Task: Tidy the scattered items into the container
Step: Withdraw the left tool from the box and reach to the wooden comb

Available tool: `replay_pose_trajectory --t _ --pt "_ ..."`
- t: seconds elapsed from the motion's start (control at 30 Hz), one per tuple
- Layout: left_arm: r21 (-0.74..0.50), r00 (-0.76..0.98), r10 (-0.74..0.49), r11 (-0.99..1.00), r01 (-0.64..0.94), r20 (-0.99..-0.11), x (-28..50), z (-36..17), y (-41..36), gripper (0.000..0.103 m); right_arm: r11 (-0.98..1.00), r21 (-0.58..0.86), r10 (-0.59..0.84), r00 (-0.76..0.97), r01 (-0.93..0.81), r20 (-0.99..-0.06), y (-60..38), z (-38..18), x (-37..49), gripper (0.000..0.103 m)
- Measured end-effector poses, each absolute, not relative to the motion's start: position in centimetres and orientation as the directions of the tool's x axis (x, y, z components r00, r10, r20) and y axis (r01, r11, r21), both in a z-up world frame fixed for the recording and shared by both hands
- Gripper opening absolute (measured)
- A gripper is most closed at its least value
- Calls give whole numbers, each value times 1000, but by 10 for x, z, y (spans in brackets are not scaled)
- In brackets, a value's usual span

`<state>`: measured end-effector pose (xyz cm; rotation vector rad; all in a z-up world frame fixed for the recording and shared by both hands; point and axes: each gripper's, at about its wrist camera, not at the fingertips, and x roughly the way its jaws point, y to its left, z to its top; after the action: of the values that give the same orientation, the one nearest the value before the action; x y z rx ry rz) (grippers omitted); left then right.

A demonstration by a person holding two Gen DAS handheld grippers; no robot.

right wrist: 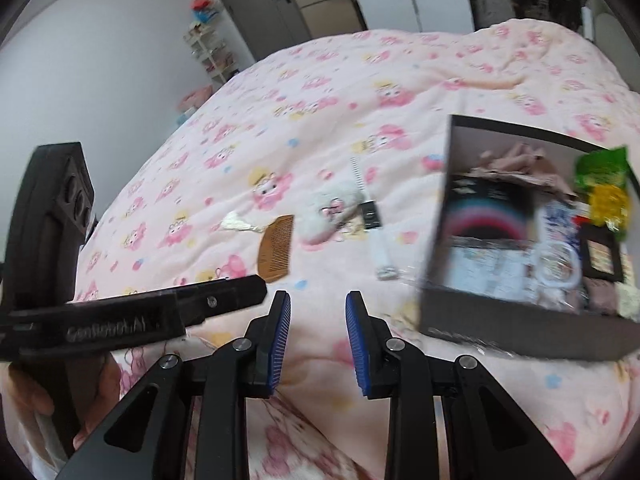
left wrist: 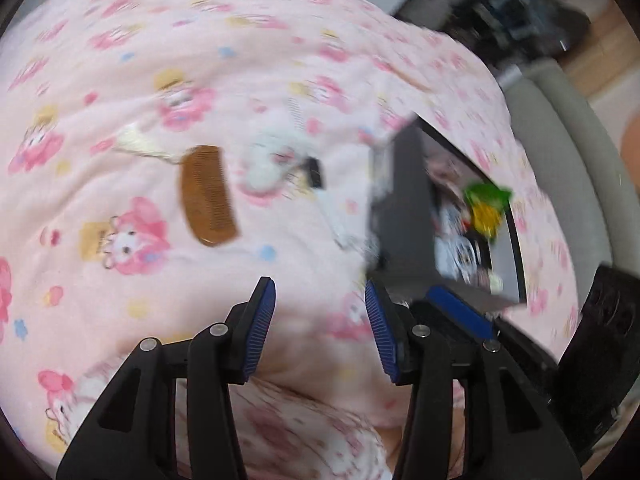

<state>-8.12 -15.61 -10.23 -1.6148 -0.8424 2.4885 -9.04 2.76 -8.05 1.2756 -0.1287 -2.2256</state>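
On the pink blanket (left wrist: 120,60) lie a brown comb (left wrist: 208,196) (right wrist: 276,252), a white plush toy (left wrist: 268,164) (right wrist: 332,212), a small black item (left wrist: 314,172) (right wrist: 370,212) and a thin white item (left wrist: 336,216) (right wrist: 382,256). To their right stands a dark box (left wrist: 400,200) (right wrist: 500,320) holding several things, among them a green and yellow packet (left wrist: 486,208) (right wrist: 604,184). My left gripper (left wrist: 318,284) hovers open over bare blanket, nearer than the comb. My right gripper (right wrist: 318,296) is open too, empty, just left of the box's near corner.
A white tassel (right wrist: 236,222) lies left of the comb and a small metal piece (right wrist: 358,174) beyond the plush. A hand (right wrist: 24,396) holds the left gripper's body (right wrist: 140,316). A shelf (right wrist: 208,52) and a wardrobe (right wrist: 280,0) stand past the bed.
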Motion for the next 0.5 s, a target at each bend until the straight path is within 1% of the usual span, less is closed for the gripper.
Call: replay_pose_trajectory --t 0.07,0.13,0.17,0.23,0.27,0.33,0.4,0.43,0.5 --pt "-479 -480 292 -814 328 -827 -92 -114 -181 47 -820 379 -534 -338 429 -775 11 -92 -103 26" --pt "-417 -497 178 -803 426 -849 -108 -124 -201 47 -813 395 -541 -304 429 -784 -4 -103 -116 26" --pt "-419 -501 157 -778 468 -851 -117 -130 -212 47 -815 391 -536 -297 428 -791 -11 -108 -122 26" --pt "-528 -524 229 -653 542 -821 -129 -149 -235 47 -817 377 -518 -269 437 -812 -28 -119 -136 26" --pt "-552 -527 248 -616 563 -813 -134 -159 -241 48 -818 364 -503 -249 445 -828 -38 -126 -143 26" --pt "-516 -469 250 -597 614 -847 -146 -187 -246 47 -816 340 -477 -213 467 -853 -52 -137 -151 26" --pt "-520 -409 322 -556 649 -854 -154 -214 -249 47 -814 325 -456 -182 481 -871 -64 -151 -159 26" --pt "-513 -388 335 -546 662 -859 -157 -222 -250 47 -818 322 -447 -174 477 -878 -68 -158 -164 26" --pt "-503 -384 326 -536 678 -864 -157 -226 -252 47 -827 326 -437 -157 459 -886 -72 -169 -173 26"
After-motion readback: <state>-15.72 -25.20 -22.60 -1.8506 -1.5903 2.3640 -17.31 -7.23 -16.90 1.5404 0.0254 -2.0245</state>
